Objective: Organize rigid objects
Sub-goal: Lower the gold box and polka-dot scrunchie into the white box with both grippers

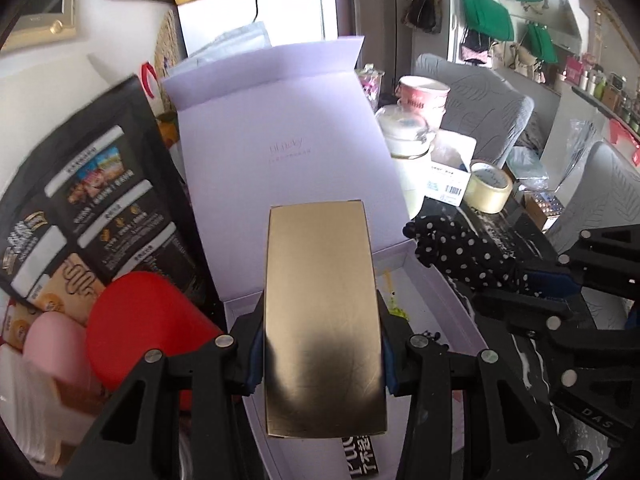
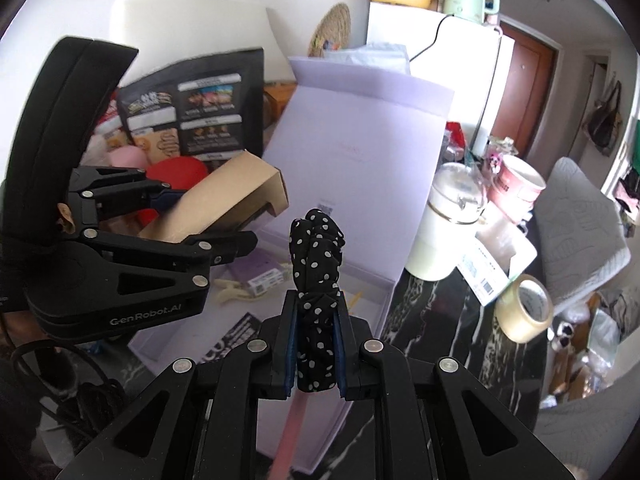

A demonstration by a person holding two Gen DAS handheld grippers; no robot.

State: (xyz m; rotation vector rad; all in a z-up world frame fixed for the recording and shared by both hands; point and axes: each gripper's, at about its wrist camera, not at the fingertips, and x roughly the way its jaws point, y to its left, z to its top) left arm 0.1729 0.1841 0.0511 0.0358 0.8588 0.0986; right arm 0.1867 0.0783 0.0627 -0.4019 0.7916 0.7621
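Note:
My left gripper is shut on a gold rectangular box and holds it lengthwise above the open lavender gift box, whose lid stands upright behind. In the right wrist view the left gripper carries that gold box tilted, its open end facing right. My right gripper is shut on a black item with white polka dots; a pink stem hangs below it. The same item and right gripper hover by the lavender box's right edge.
Inside the lavender tray lie a yellow hair claw, a small purple box and a black card. A black snack bag and a red round object crowd the left. A white lidded cup and a tape roll stand right.

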